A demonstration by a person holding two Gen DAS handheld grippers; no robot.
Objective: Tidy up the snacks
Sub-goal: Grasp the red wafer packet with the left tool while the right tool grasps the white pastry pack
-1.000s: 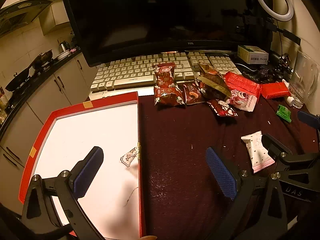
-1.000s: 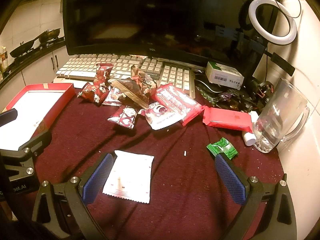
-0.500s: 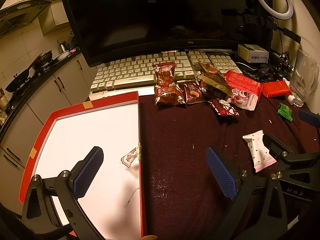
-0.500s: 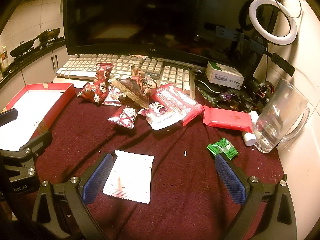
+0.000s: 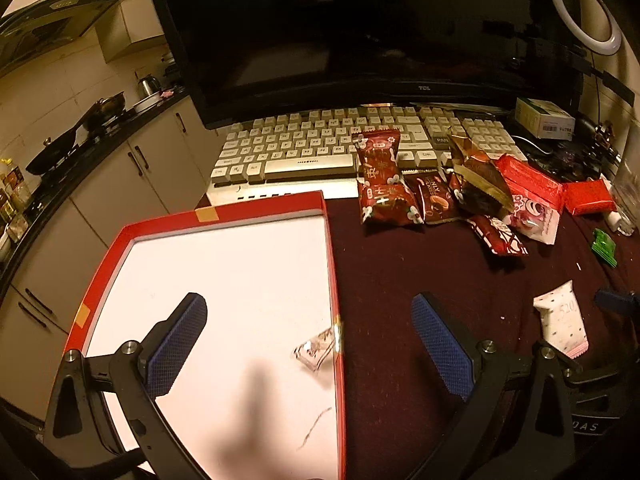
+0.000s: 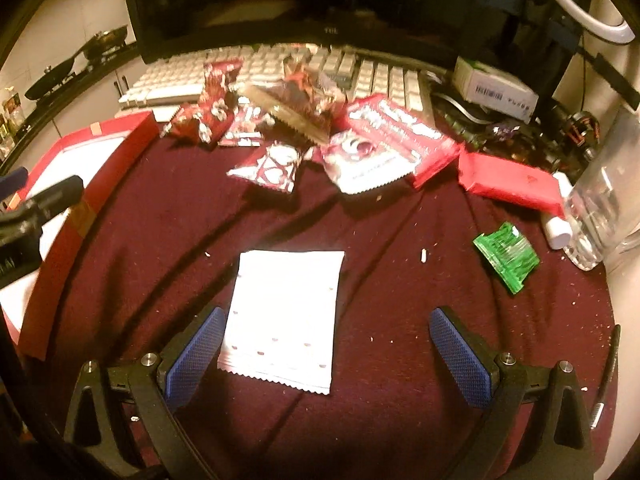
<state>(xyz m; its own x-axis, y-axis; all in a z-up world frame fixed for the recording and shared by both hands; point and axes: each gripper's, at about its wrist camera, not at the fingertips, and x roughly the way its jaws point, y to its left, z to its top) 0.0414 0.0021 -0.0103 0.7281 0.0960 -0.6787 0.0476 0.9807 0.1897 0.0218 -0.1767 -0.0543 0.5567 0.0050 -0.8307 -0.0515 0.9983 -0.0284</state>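
A white dotted snack packet [image 6: 284,316] lies flat on the maroon cloth between the open jaws of my right gripper [image 6: 326,354], nearer its left pad; it also shows in the left wrist view [image 5: 562,324]. My left gripper [image 5: 308,344] is open and empty, straddling the right wall of the red box [image 5: 334,264], whose white floor holds one small clear wrapper [image 5: 316,350]. A heap of red and brown snack packets [image 5: 440,196] lies in front of the keyboard; it also shows in the right wrist view [image 6: 320,128]. A green candy [image 6: 506,256] lies at the right.
A white keyboard [image 5: 320,144] and a dark monitor [image 5: 360,32] stand behind the snacks. A glass mug [image 6: 604,196], a small white bottle [image 6: 558,232], a white carton [image 6: 496,86] and a ring light [image 5: 586,12] crowd the right side. Kitchen cabinets [image 5: 120,184] lie beyond the table's left edge.
My right gripper has moved forward and lower over the white packet, which now lies between its pads. My left gripper has shifted slightly left over the box wall.
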